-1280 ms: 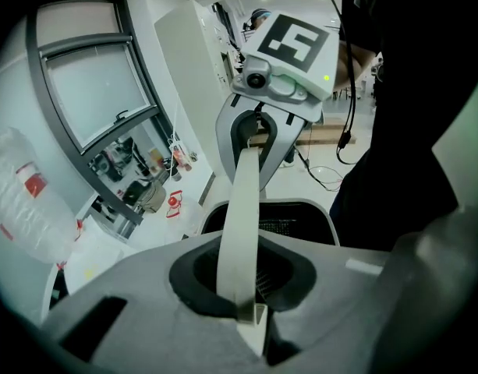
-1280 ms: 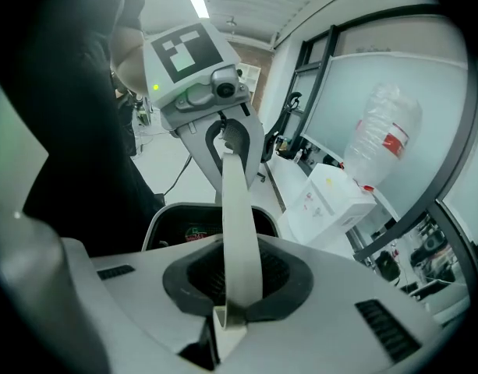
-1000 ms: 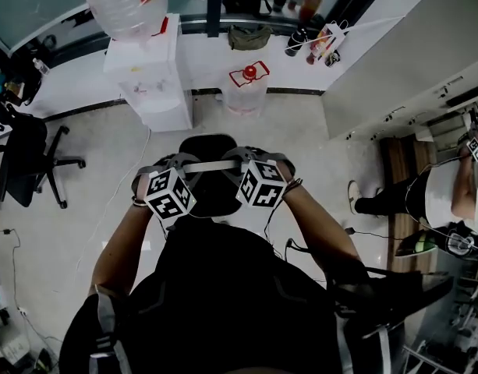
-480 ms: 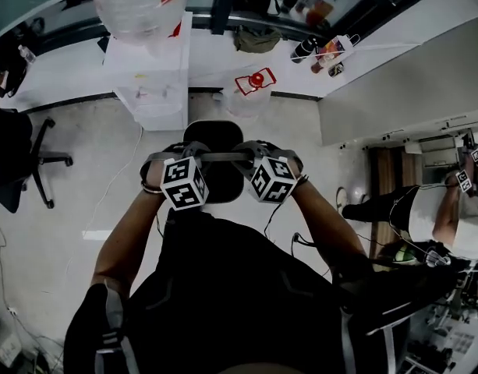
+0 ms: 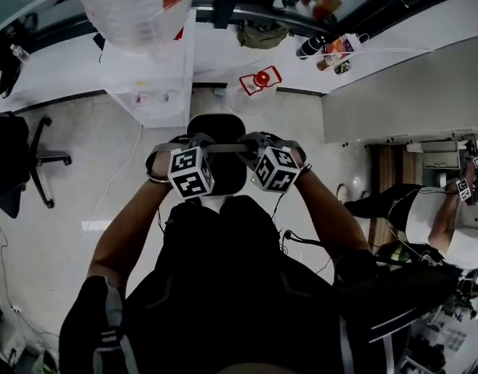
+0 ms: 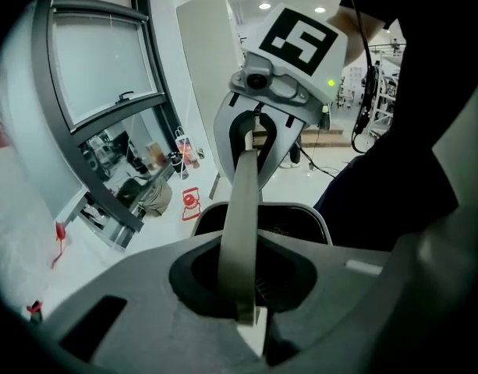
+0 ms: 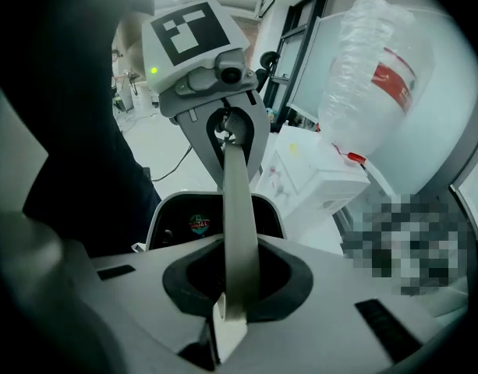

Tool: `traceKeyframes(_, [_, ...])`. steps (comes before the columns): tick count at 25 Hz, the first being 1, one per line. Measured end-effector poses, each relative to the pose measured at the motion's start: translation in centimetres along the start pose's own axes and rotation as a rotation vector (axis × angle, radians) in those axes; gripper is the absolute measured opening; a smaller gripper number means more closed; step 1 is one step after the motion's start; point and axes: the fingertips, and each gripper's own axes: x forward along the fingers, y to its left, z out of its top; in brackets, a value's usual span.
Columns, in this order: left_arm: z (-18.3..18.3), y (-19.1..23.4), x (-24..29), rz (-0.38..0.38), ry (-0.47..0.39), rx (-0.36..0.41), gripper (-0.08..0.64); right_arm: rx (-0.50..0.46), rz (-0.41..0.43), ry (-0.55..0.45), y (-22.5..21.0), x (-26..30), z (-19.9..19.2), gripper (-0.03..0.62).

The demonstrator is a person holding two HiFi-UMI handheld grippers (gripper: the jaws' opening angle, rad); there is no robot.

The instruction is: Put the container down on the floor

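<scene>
A black container [image 5: 217, 179] with a grey strap handle [image 5: 223, 148] hangs above the floor in front of the person's legs. In the head view my left gripper [image 5: 198, 142] and right gripper [image 5: 251, 142] each hold one end of that handle. The left gripper view shows my left gripper [image 6: 250, 326] shut on the handle strap [image 6: 242, 224], which runs up to the right gripper [image 6: 258, 135], with the container's rim [image 6: 301, 213] below. Seen from the right gripper view, my right gripper [image 7: 227, 322] pinches the strap [image 7: 239, 224] over the container [image 7: 196, 220].
A white water dispenser [image 5: 149, 76] with a large clear bottle [image 5: 137, 6] stands ahead on the left. A clear jug with a red lid [image 5: 258, 82] sits on the floor just beyond the container. An office chair [image 5: 24, 166] is far left, a seated person [image 5: 433, 216] far right.
Both grippers have carried the container forward, closer to the water dispenser and the red-lidded jug. Their hold on the handle is the same.
</scene>
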Motion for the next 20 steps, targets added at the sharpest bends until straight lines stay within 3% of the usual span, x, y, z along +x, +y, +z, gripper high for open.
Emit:
traceKeyframes(11, [0.9,4.6,5.6,0.0,0.095,-0.023,0.028,-0.021,0.064,-0.034,-5.2,2.1,-4.8,0.035])
traceKeyframes(20, [-0.7,8.2,11.4,0.01,0.17,-0.042,0.028,-0.044,0.127,0.0,-8.8,6.4,-8.9,0.035])
